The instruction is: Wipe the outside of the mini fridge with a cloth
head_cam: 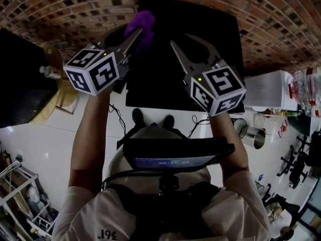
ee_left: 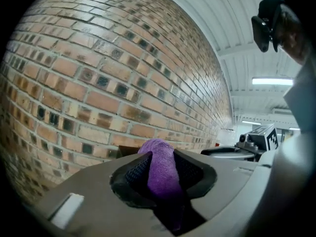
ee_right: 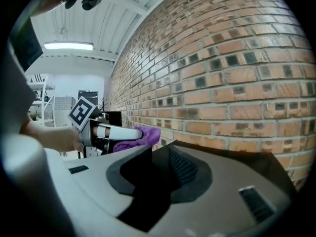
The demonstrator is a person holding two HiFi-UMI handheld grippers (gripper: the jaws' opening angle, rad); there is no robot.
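Left claw (head_cam: 136, 33) pinches the cloth (head_cam: 144, 23) (purple, bunched) above the far-left top edge of the fridge (head_cam: 220, 44); right claw (head_cam: 180, 40), slightly spread and empty, hovers alongside.

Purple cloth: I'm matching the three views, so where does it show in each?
Head view: purple cloth upper centre-left, held by the left hand-held gripper.
Left gripper view: cloth bottom centre, pinched between the jaws.
Right gripper view: cloth left of centre, beyond the jaws.
Shared landmark: brick wall.
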